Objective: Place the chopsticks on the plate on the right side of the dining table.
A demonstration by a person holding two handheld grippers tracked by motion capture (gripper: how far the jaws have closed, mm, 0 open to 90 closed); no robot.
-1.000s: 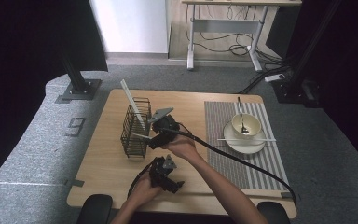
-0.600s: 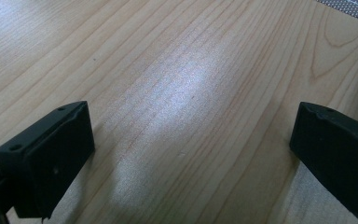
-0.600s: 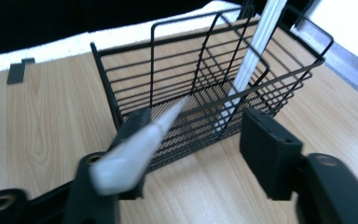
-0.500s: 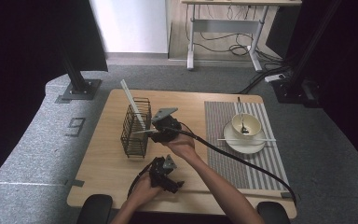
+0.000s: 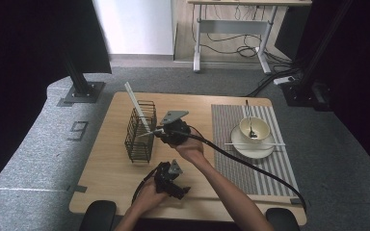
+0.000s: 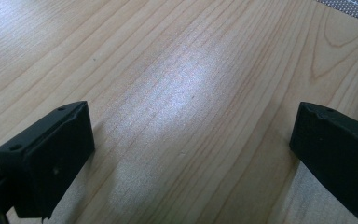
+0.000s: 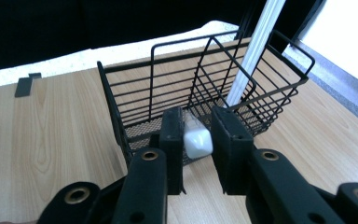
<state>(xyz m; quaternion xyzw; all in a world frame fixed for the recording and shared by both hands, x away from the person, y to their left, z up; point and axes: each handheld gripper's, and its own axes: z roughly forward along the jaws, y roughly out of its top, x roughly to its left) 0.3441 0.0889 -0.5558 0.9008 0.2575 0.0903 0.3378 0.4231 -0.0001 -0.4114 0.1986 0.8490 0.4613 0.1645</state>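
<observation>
Grey carpet floor (image 5: pixel 53 159), light wooden surface (image 5: pixel 106 173), white wall panel (image 5: pixel 135 26), dark curtains (image 5: pixel 24 57) both sides, desk frame (image 5: pixel 231 33) with cables (image 5: pixel 243 50) behind.

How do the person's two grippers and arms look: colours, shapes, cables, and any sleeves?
Both are black. The right gripper has two flat rectangular jaws on arms with round pivot holes. The left gripper has blocky matte jaws with small screw holes. Each carries a grey three-cornered plate on top and trails a thick black cable. The forearms are bare; no sleeves are visible.
</observation>
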